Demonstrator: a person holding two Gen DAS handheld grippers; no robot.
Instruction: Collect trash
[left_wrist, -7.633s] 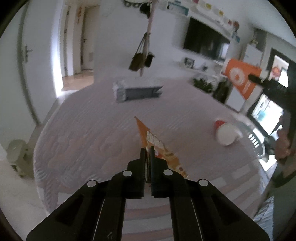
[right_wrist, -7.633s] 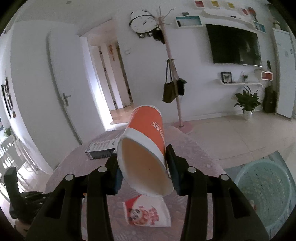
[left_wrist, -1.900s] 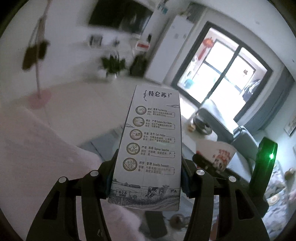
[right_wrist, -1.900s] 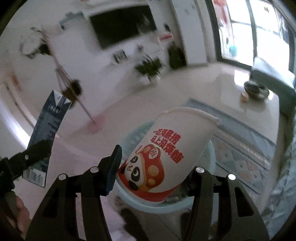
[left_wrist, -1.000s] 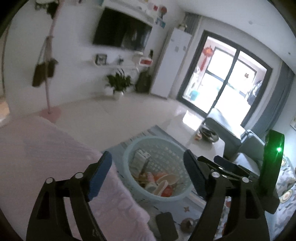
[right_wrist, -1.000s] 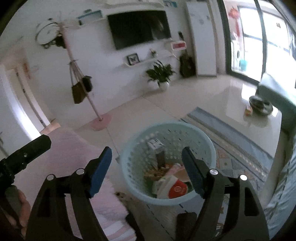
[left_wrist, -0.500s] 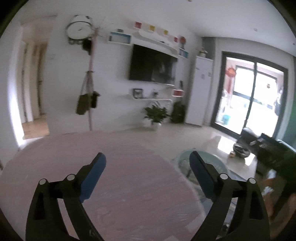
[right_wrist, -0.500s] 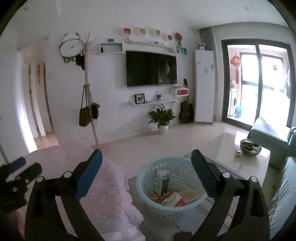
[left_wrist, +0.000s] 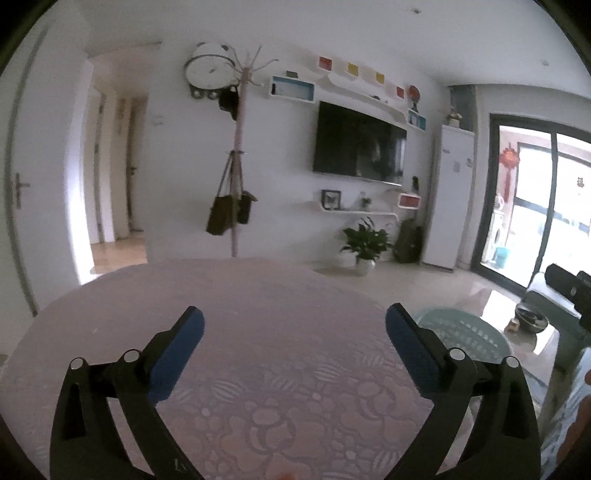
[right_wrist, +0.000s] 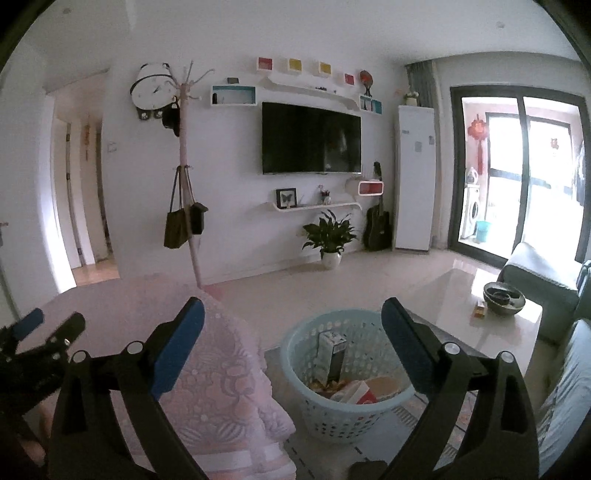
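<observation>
My left gripper (left_wrist: 294, 325) is open and empty above the round table with a pink floral cloth (left_wrist: 258, 310). No trash shows on the cloth. My right gripper (right_wrist: 291, 317) is open and empty, above the table's right edge. A light blue basket (right_wrist: 317, 413) stands on the floor right of the table, below that gripper. It holds a milk carton (right_wrist: 332, 354), a red and white cup (right_wrist: 356, 395) and other trash. Its rim also shows in the left wrist view (left_wrist: 465, 325). The left gripper shows at the left of the right wrist view (right_wrist: 33, 328).
A coat rack with hanging bags (right_wrist: 186, 218) stands behind the table. A potted plant (right_wrist: 330, 236) and a guitar (right_wrist: 377, 221) are by the TV wall. A glass coffee table (right_wrist: 495, 317) with a bowl and a sofa (right_wrist: 543, 280) are at the right.
Both grippers dropped their trash, the carton and the cup, into the basket and opened. Both have since swung back up and left, the left one over the table.
</observation>
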